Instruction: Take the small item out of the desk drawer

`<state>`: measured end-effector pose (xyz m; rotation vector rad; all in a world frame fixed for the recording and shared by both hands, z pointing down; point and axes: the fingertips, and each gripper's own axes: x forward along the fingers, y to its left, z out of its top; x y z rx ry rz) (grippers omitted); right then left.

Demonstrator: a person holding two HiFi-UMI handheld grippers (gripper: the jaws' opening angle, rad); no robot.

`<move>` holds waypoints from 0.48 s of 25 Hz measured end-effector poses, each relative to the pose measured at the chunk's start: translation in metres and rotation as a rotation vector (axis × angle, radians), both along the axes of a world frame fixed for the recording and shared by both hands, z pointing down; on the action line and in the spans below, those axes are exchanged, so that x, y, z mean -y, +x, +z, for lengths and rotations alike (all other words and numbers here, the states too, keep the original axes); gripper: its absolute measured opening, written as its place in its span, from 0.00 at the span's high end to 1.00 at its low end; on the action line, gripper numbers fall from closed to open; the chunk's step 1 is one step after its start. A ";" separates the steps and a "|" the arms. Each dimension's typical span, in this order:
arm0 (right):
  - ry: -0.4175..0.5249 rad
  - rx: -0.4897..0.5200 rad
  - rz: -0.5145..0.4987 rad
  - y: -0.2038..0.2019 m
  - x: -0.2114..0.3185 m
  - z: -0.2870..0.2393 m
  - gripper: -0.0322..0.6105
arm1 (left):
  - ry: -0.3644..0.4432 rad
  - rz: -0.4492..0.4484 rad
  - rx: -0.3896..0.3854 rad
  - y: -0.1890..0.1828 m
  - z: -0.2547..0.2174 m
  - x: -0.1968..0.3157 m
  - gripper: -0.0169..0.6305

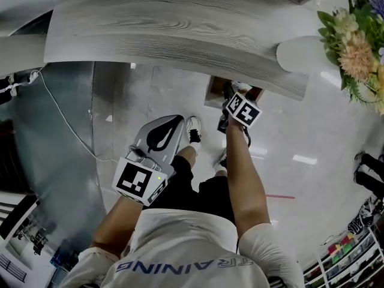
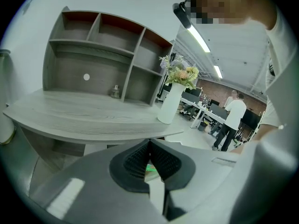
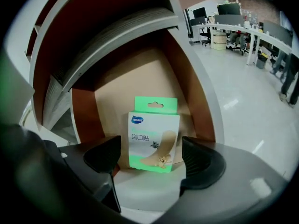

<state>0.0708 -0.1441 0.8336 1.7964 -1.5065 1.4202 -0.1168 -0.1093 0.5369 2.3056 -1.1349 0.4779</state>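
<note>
Right claw (image 3: 149,152) has its jaws spread either side of the packet (image 3: 153,134), which stands upright in the open drawer (image 3: 84,113) under the bench (image 1: 168,35) (not yet pinched, by the look of it). Left claw (image 2: 149,164) is pressed together on nothing, held clear. Opening looks done; gripping and lifting out are left.

Small box (image 3: 153,135): flat, white and green, with a green hang tab on top, a blue logo and a picture of a plaster strip. It stands upright, facing the right tongs (image 3: 152,157), in the gap between their parted jaws; contact not discernible. Drawer (image 3: 140,73): open, reddish-brown walls, tan panel behind the box, directly ahead of the tongs.
</note>
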 end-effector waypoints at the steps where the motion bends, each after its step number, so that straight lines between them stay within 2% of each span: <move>1: -0.006 -0.012 -0.004 0.000 0.000 0.000 0.30 | -0.005 -0.002 -0.001 -0.001 0.002 -0.001 0.98; 8: -0.036 -0.045 0.003 0.001 0.003 0.002 0.33 | -0.024 -0.002 -0.002 -0.005 0.007 -0.006 0.98; 12: -0.055 -0.062 0.004 0.003 0.003 0.004 0.39 | -0.027 -0.005 -0.003 -0.007 0.007 -0.007 0.98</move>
